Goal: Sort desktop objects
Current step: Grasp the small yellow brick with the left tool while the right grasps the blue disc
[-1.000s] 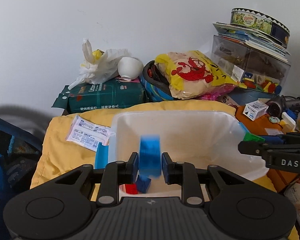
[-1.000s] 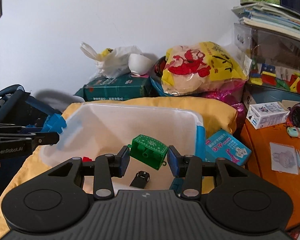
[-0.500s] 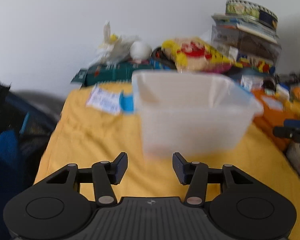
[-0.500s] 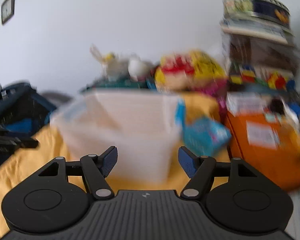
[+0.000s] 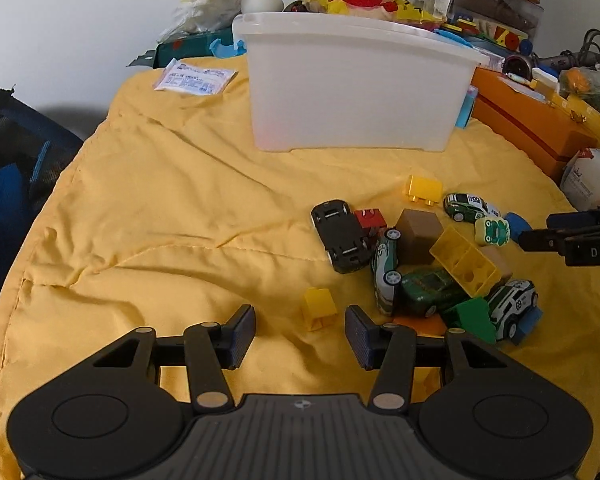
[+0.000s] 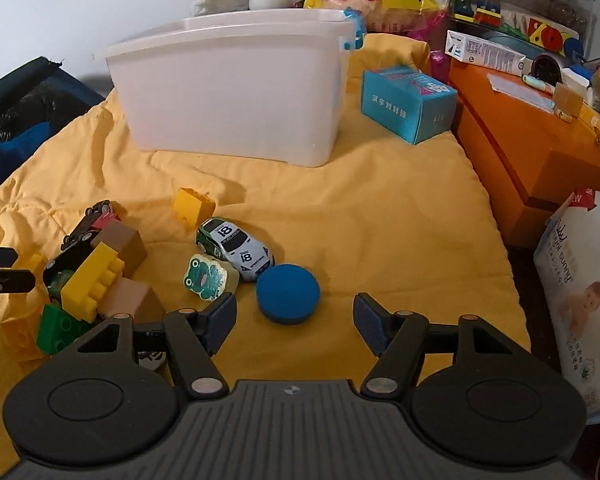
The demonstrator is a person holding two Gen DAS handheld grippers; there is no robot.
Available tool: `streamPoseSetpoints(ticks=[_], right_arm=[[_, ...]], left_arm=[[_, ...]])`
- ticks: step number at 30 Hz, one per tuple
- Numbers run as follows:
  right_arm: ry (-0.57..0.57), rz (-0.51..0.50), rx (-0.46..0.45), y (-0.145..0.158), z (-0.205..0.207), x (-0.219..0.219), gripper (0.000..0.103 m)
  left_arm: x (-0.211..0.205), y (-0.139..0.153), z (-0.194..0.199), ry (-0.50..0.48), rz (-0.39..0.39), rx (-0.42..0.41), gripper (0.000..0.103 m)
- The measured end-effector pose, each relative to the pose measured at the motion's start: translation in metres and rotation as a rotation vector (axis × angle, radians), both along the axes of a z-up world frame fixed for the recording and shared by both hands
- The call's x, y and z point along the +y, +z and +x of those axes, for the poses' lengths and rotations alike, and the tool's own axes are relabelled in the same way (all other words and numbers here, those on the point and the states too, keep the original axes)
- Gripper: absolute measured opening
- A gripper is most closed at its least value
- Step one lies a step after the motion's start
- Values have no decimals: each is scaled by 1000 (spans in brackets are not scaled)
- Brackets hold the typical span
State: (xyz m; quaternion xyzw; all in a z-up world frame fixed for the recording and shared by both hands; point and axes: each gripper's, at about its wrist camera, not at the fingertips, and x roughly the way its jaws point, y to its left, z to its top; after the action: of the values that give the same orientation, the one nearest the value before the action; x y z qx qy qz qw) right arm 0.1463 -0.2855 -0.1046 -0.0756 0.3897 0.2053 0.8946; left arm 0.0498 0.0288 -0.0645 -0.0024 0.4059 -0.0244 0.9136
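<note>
White-green toy car (image 6: 236, 247) numbered "18"; right tongs (image 5: 572, 240) marked "DAS".

A teal box (image 6: 408, 102) sits on the yellow blanket (image 5: 172, 208) beside an orange box (image 6: 528, 136). A white packet (image 5: 194, 80) lies flat near the blanket's far edge. A baby-print pack (image 6: 580, 280) stands right.

Bright toys over a yellow quilt (image 5: 172, 208)

Translucent white for the bin (image 6: 236, 92), with light-blue clips; plain blue for the round disc (image 6: 288, 294); white and green with a black 18 on the race car (image 6: 236, 248); green frog face on the pale block (image 6: 204, 278); yellow small brick (image 5: 319, 308); black upturned car (image 5: 342, 236); teal card box (image 6: 408, 102) with white lettering.
</note>
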Motion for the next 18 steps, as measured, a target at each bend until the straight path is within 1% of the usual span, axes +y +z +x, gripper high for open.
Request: streamPoseSetpoints(ticks=[3, 5, 7, 9, 13, 14, 15, 17, 18], right_arm=[[14, -10, -6, -1, -1, 4, 67], [16, -16, -8, -3, -1, 6, 66], [10, -22, -7, -5, 2, 7, 64], [8, -26, -5, -6, 4, 9, 64], [6, -36, 2, -12, 9, 12, 61], [9, -38, 6, -13, 11, 13, 59], [14, -40, 12, -15, 13, 14, 52], [24, -36, 19, -17, 15, 16, 43], [28, -31, 21, -16, 16, 16, 42]], left_arm=[[-5, -2, 3, -12, 19, -8, 50], [-10, -2, 5, -28, 35, -20, 39], [-13, -4, 8, -45, 35, -18, 36], [-14, -6, 10, -51, 24, -5, 30], [-13, -10, 12, -30, 3, 7, 28], [-12, -9, 12, -27, 1, 6, 25], [-12, -10, 12, -23, 0, 5, 24], [-10, -10, 13, -17, -4, 6, 19], [-9, -9, 13, -14, -6, 6, 18]])
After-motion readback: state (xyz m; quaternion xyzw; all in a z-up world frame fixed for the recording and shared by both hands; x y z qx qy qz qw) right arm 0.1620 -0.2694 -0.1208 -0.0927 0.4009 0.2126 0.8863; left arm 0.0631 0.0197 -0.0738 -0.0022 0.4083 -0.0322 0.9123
